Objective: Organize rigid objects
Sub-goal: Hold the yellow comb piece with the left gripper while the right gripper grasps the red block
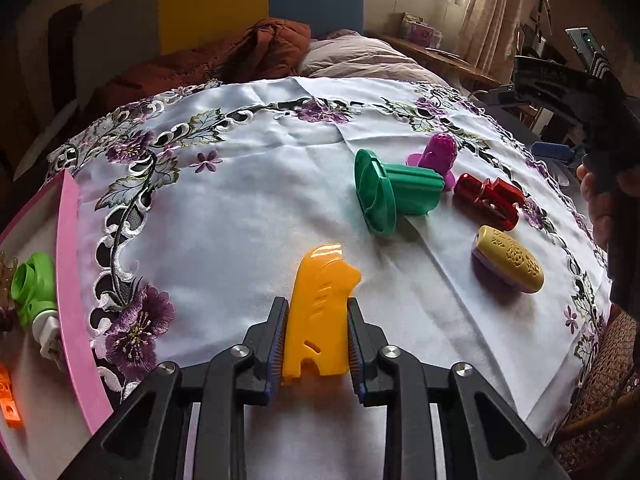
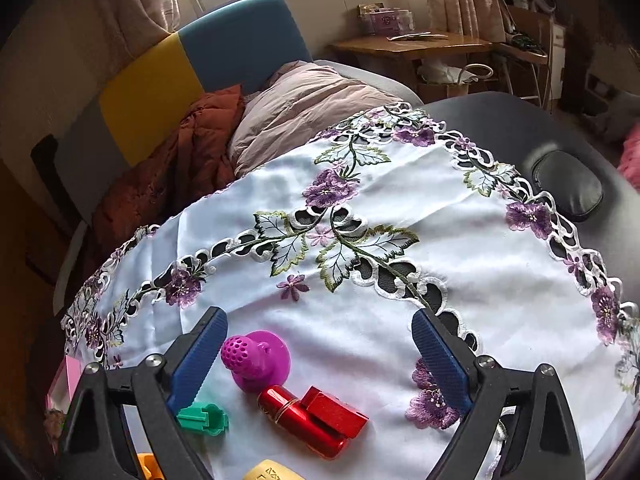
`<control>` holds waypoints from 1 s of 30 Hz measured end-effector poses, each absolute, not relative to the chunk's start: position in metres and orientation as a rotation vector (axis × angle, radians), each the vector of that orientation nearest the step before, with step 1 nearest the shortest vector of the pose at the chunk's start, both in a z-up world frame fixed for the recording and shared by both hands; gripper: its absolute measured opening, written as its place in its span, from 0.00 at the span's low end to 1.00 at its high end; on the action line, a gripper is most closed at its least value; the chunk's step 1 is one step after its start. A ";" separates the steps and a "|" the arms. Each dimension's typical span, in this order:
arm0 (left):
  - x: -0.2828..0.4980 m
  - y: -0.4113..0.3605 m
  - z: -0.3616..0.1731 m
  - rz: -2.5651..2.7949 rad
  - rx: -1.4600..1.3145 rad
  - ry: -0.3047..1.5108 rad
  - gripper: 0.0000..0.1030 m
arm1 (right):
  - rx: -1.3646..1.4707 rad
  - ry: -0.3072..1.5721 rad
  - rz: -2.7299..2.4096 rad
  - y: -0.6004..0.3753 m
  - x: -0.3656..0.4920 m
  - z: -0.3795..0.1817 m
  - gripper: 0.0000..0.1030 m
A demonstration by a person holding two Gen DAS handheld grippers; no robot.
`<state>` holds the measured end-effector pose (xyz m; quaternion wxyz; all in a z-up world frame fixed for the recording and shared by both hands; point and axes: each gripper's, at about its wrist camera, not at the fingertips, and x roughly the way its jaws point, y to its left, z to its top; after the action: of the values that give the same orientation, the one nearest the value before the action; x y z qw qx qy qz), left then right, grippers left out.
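My left gripper (image 1: 317,334) is shut on a yellow plastic mould piece (image 1: 320,312) and holds it over the white embroidered tablecloth (image 1: 240,200). On the cloth to the right lie a green stamp toy (image 1: 394,190), a magenta perforated toy (image 1: 434,156), a red cylinder-and-block toy (image 1: 490,200) and a yellow-and-purple patterned roller (image 1: 508,258). My right gripper (image 2: 318,354) is open and empty, above the magenta toy (image 2: 256,362) and the red toy (image 2: 312,420). The green stamp toy's end (image 2: 202,418) shows by its left finger.
A pink-rimmed tray (image 1: 70,280) at the left edge holds a green-and-white toy (image 1: 34,294) and an orange piece (image 1: 8,404). A bed with pillows (image 1: 352,56) lies beyond the table. The other gripper's body (image 1: 580,96) is at the right.
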<state>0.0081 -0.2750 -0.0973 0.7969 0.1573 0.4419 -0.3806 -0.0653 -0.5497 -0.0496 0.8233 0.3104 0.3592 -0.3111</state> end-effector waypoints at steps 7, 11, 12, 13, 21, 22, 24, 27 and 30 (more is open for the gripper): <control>0.010 -0.273 -0.099 -0.823 0.316 0.956 0.26 | 0.692 0.769 -0.654 -0.553 -0.067 -0.053 0.92; 0.010 -0.272 -0.100 -0.820 0.302 0.956 0.27 | 0.695 0.786 -0.613 -0.550 -0.062 -0.056 0.92; 0.010 -0.272 -0.100 -0.819 0.302 0.955 0.27 | 0.689 0.787 -0.610 -0.549 -0.061 -0.055 0.92; 0.010 -0.272 -0.100 -0.819 0.302 0.951 0.27 | 0.687 0.785 -0.608 -0.548 -0.061 -0.055 0.92; 0.007 -0.272 -0.101 -0.816 0.307 0.931 0.27 | 0.839 0.685 -0.679 -0.575 -0.091 -0.052 0.92; 0.007 -0.271 -0.101 -0.817 0.306 0.931 0.27 | 0.859 0.685 -0.678 -0.578 -0.092 -0.054 0.90; 0.007 -0.271 -0.101 -0.818 0.303 0.931 0.27 | 0.867 0.695 -0.674 -0.578 -0.092 -0.055 0.85; 0.007 -0.270 -0.101 -0.820 0.298 0.932 0.27 | 0.831 0.742 -0.655 -0.574 -0.085 -0.056 0.73; 0.008 -0.270 -0.102 -0.819 0.294 0.936 0.27 | 0.783 0.840 -0.612 -0.565 -0.073 -0.066 0.61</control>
<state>0.0082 -0.2703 -0.1017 0.8027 0.1372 0.4370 -0.3821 -0.0733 -0.5653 -0.0657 0.7957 0.3643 0.3910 -0.2849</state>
